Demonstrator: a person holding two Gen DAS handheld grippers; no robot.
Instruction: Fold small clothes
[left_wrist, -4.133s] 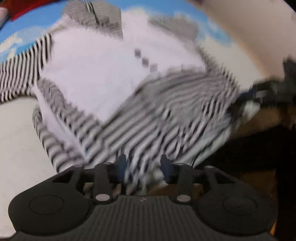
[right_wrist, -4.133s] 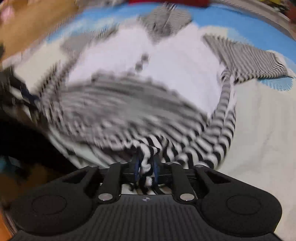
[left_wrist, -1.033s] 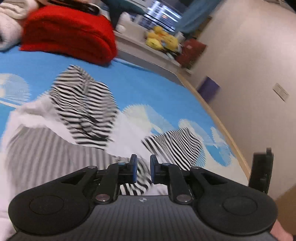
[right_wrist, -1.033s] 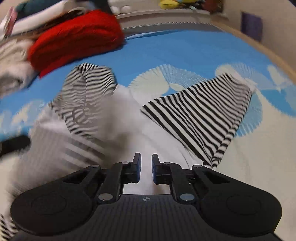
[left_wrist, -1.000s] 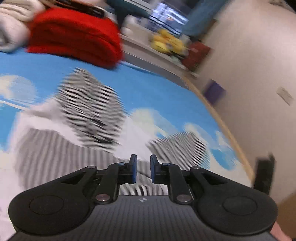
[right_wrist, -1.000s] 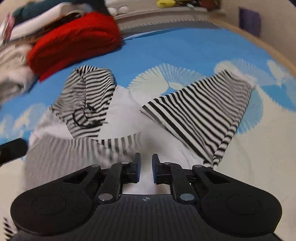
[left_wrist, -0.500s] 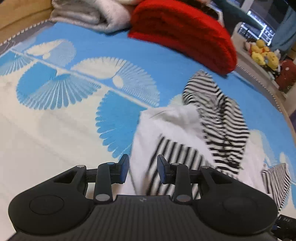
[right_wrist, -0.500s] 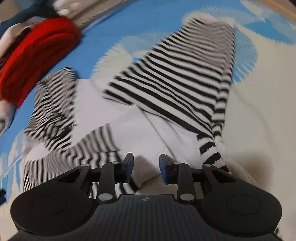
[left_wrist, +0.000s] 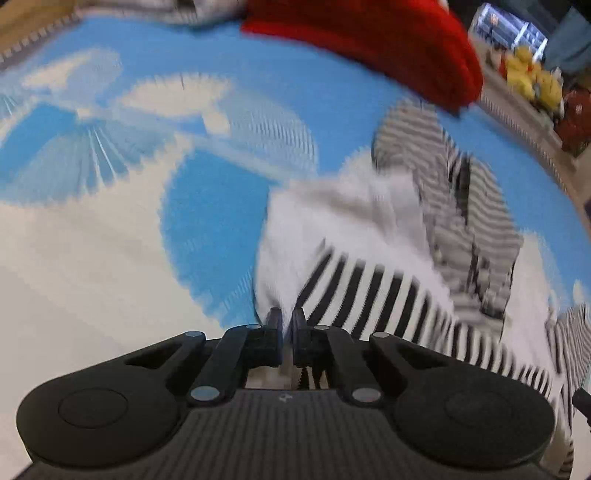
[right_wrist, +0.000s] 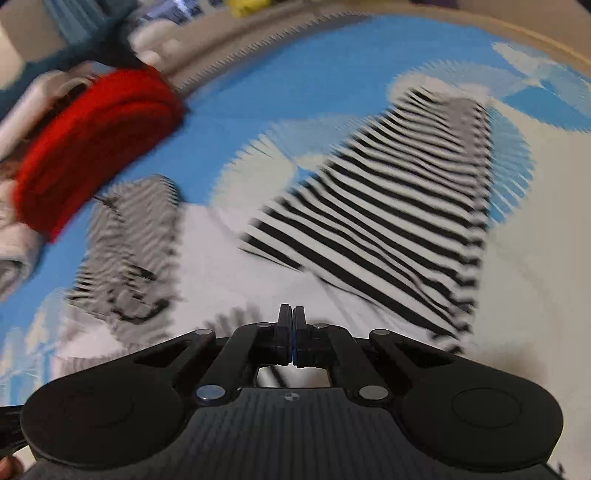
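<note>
- The striped hoodie lies on the blue-and-white mat, centre right of the left view.
- Left gripper jaws pinch the hoodie's near edge.
- Right gripper jaws are pressed together at the hem; blur hides any cloth between them.
- A red folded cloth sits at upper left.

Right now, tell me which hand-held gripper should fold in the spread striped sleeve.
Right. The right hand-held gripper sits at the garment's white body, with the spread striped sleeve just ahead on its right. The left hand-held gripper is at the opposite edge, beside the blue patterned mat. Motion blur limits certainty.
</note>
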